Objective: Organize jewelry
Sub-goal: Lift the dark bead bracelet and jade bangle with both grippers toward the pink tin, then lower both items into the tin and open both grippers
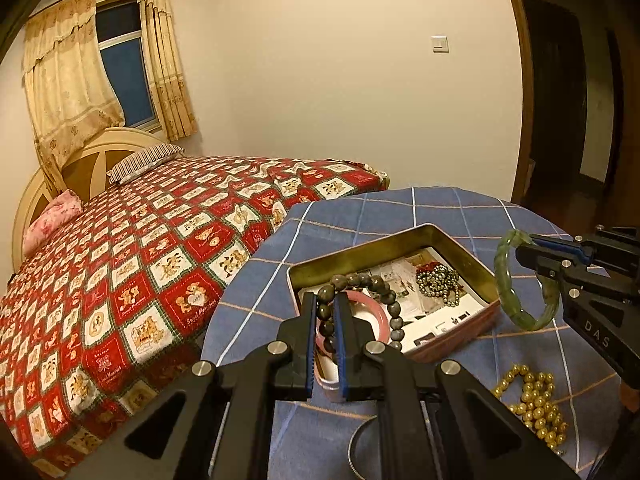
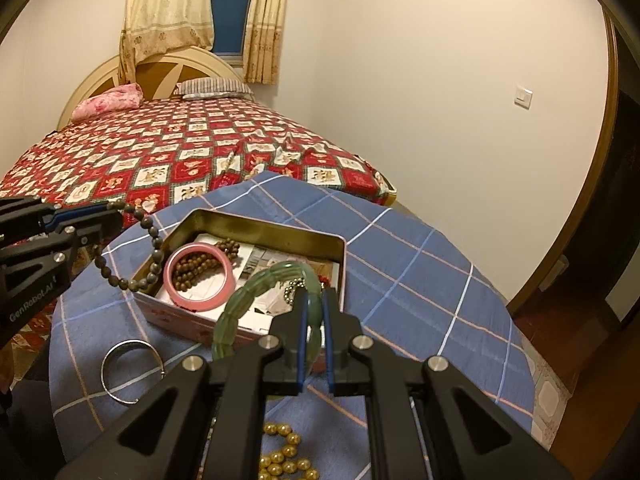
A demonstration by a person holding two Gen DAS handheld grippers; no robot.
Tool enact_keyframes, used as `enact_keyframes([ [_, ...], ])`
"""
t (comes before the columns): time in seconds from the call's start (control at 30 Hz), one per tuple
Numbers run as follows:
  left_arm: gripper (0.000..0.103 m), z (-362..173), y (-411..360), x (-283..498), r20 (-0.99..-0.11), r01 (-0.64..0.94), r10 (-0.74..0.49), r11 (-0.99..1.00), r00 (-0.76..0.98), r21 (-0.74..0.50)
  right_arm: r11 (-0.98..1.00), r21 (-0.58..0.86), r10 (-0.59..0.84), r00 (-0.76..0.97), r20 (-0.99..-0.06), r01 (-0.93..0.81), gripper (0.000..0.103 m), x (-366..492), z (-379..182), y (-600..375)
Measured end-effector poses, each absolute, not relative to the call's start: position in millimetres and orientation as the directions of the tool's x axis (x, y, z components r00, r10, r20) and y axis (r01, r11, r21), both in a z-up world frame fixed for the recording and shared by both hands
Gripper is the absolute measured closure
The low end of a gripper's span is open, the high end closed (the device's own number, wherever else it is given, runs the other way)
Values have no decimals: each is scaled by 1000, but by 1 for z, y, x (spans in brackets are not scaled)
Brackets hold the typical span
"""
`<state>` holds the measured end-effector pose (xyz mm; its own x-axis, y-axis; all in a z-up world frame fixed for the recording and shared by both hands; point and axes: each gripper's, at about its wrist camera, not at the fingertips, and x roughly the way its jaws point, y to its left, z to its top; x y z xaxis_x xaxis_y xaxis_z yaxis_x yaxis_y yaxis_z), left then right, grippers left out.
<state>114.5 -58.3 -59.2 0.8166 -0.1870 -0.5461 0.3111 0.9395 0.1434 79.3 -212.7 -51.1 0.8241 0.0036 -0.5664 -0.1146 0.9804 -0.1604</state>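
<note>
1. Grey-brown beads of a bracelet (image 1: 362, 300) are sitting clenched between the blue pads of the left gripper (image 1: 325, 300) in the left wrist view, the loop hanging over the near corner of the tin box (image 1: 400, 240).
2. Inside that box a pink bangle (image 1: 376, 316) is lying under the hanging beads, and a dark metallic bead string (image 1: 438, 282) is lying on printed paper toward the far side.
3. At the right of this view the right gripper (image 1: 524, 250) is gripping a green jade bangle (image 1: 516, 304), which is hanging just beside the box's right wall, above the blue checked tablecloth (image 1: 360, 208).
4. Gold beads (image 1: 532, 404) are lying loose on the cloth near the lower right, and an arc of a silver bangle (image 1: 356, 444) is showing below the left gripper.
5. In the right wrist view the right gripper (image 2: 314, 300) is pinching the green jade bangle (image 2: 256, 284) tight, holding it over the box's near edge (image 2: 188, 320).
6. The left gripper (image 2: 116, 214) is entering from the left, squeezing the grey-brown bracelet (image 2: 154, 236), whose loop is dangling over the box's left corner.
7. The pink bangle (image 2: 200, 276) is lying in the box (image 2: 264, 228) around some brown beads (image 2: 192, 266).
8. On the cloth (image 2: 400, 264) the silver bangle (image 2: 130, 372) is lying near the box, and the gold beads (image 2: 284, 456) are showing at the bottom edge.
</note>
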Motion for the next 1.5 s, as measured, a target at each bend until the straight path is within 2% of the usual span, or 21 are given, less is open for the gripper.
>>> enact_keyframes([
  [0.73,95,-62,-68,160,-567,305,-158,936,809,175,975,-189,-20,806,-592,-115,94,125,-50,-210],
  [1.5,95,-87,-78,194,-622,300,-116,933,774,200,971,-209,-51,753,-656,-117,94,168,-76,-207],
])
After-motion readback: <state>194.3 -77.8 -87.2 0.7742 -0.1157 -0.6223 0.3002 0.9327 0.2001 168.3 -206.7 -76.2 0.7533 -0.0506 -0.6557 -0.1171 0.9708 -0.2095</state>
